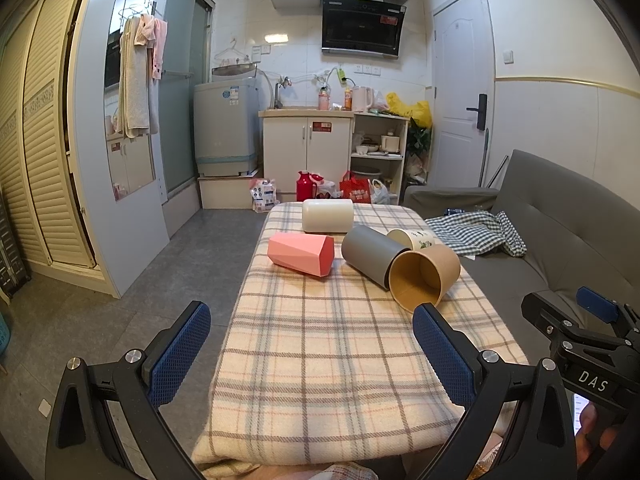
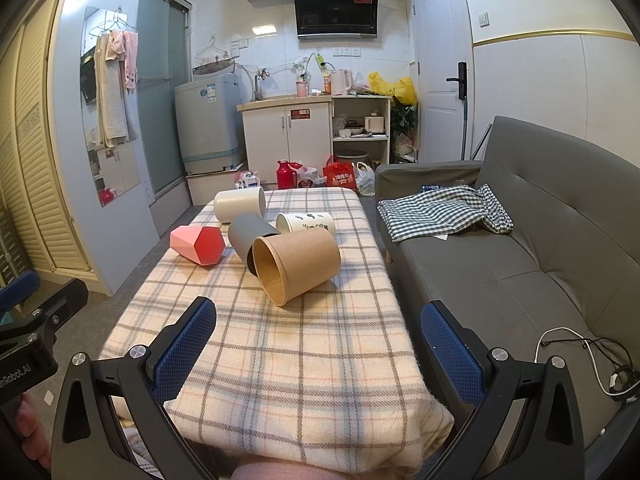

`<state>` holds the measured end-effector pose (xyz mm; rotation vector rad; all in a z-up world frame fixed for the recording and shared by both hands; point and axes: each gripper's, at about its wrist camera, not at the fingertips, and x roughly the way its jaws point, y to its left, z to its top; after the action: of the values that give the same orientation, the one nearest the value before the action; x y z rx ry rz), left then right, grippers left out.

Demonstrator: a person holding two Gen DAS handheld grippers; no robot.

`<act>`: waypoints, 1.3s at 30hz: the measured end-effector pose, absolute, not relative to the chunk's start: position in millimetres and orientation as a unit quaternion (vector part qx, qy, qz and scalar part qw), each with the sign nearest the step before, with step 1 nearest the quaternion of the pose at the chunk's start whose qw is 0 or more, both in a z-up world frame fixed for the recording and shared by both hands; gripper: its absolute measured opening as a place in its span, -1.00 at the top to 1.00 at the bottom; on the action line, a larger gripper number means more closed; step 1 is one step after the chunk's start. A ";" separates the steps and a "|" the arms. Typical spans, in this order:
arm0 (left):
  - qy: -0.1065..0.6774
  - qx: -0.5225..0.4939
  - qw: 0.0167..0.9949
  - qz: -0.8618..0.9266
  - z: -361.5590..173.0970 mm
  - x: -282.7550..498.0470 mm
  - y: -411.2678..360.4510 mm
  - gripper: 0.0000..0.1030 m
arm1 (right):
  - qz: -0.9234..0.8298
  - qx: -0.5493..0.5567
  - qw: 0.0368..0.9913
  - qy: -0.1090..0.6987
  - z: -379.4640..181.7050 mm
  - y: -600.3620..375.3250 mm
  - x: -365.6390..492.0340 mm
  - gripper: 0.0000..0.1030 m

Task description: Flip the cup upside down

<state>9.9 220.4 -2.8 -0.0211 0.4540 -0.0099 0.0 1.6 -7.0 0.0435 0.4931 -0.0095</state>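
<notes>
My left gripper (image 1: 312, 354) and right gripper (image 2: 318, 350), jaws spread wide and empty at frame bottom, five cups lying toppled mid-frame on the plaid tabletop (image 1: 320, 360), brown paper cup (image 2: 296, 266) nearest.

Small kitchen-living room, background items only.
Plaid-covered surface (image 1: 320, 360) stands beside a grey sofa (image 2: 540, 240) bearing a checked cloth (image 2: 444, 208). Washing machine (image 1: 226, 128), white cabinet (image 1: 306, 152), range hood (image 1: 362, 26), red thermos (image 1: 306, 186) on the floor.
</notes>
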 end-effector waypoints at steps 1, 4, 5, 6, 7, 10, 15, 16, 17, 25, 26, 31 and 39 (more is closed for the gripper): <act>0.226 -0.011 0.974 -0.005 -2.2 10.0 220.5 -1.00 | -0.005 0.021 0.969 0.244 -7.1 1.6 0.1 -1.00; 0.226 -0.012 0.974 -0.005 -2.2 8.6 218.1 -1.00 | -0.005 0.021 0.969 0.245 -7.0 1.6 0.2 -1.00; 0.227 -0.011 0.974 -0.006 -1.9 8.5 218.0 -1.00 | -0.006 0.018 0.968 0.248 -12.5 1.2 0.6 -1.00; 0.228 -0.011 0.974 -0.006 -3.2 9.2 218.8 -1.00 | -0.007 0.015 0.968 0.249 -15.5 4.1 1.4 -1.00; 0.232 -0.008 0.973 -0.005 -2.6 8.8 217.4 -1.00 | -0.008 0.013 0.968 0.249 -15.0 4.0 0.3 -1.00; 0.246 -0.002 0.969 0.007 -8.2 14.8 215.9 -1.00 | -0.011 0.002 0.967 0.253 -13.3 6.3 3.7 -1.00; 0.282 -0.003 0.959 0.029 -10.1 32.0 216.8 -1.00 | -0.012 -0.005 0.963 0.269 -1.1 6.4 15.5 -1.00; 0.285 -0.006 0.958 0.030 -8.8 35.0 218.1 -1.00 | -0.012 -0.004 0.962 0.271 -0.7 5.7 17.2 -1.00; 0.288 -0.012 0.957 0.030 -6.1 40.0 219.9 -1.00 | -0.011 -0.002 0.961 0.276 -0.4 6.1 22.3 -1.00; 0.320 -0.044 0.945 0.040 5.1 105.0 232.0 -1.00 | -0.003 -0.008 0.955 0.296 8.3 9.4 72.8 -1.00; 0.324 -0.049 0.944 0.042 4.8 113.4 232.7 -1.00 | -0.002 -0.008 0.954 0.299 8.8 10.6 81.5 -1.00; 0.361 -0.088 0.927 0.059 -6.3 176.3 238.2 -1.00 | 0.000 -0.009 0.951 0.308 7.5 13.8 129.2 -1.00; 0.414 -0.117 0.898 0.088 -39.1 262.0 237.6 -1.00 | -0.017 -0.003 0.944 0.329 -9.9 9.2 194.5 -1.00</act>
<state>262.0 237.6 -39.1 -0.2416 0.8574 0.1827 194.5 9.2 -9.9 -0.0052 0.6701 -0.0342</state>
